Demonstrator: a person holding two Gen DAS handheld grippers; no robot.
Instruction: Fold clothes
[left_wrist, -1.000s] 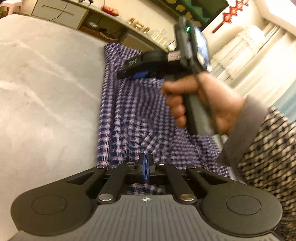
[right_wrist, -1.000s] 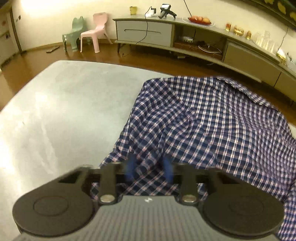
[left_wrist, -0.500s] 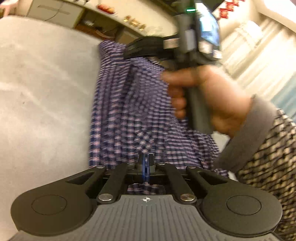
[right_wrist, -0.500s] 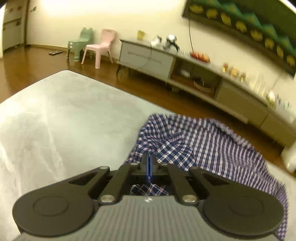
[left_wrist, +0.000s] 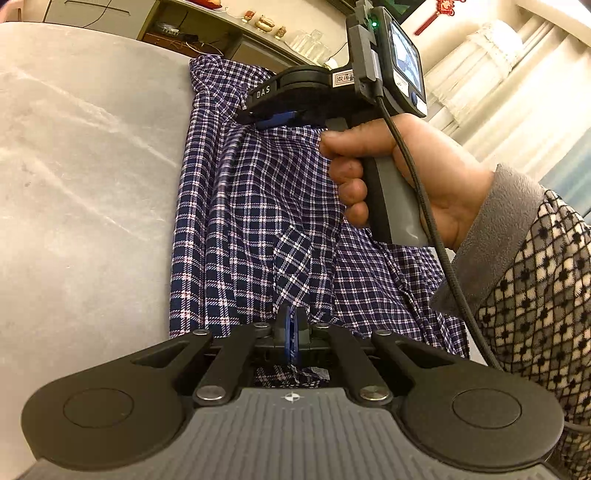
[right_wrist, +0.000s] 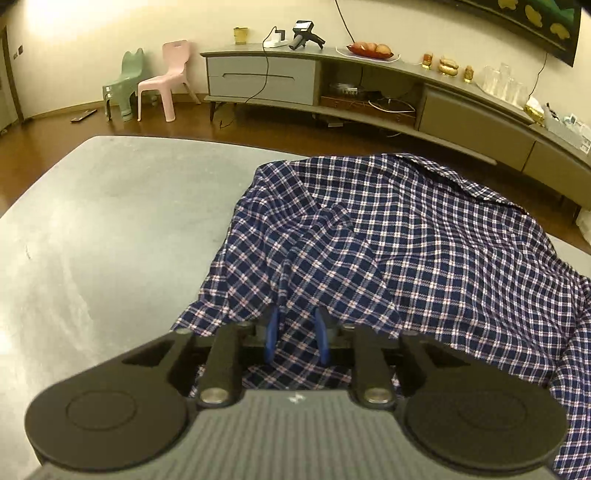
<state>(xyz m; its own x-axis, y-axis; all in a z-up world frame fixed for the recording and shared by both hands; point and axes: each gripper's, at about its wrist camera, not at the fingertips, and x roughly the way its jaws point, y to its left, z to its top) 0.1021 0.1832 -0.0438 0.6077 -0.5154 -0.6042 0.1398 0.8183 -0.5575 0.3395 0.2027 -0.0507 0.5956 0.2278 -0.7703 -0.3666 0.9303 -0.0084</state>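
Left gripper (left_wrist: 291, 332) clamps the plaid shirt (left_wrist: 258, 221) hem on the bench (left_wrist: 85, 184). Right gripper (right_wrist: 295, 341) ahead, jaws just reopening narrowly, fabric between them, unpinched.

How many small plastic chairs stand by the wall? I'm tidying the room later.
2: a green plastic chair and a pink plastic chair, side by side left of the sideboard. More may be hidden.

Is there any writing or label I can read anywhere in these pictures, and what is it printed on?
"OAS": white letters on the black body of the right gripper.
White sticker on that gripper: small characters, too blurred to read.
Small screen on its handle: too small to read.
Nothing readable on the checked shirt or table.
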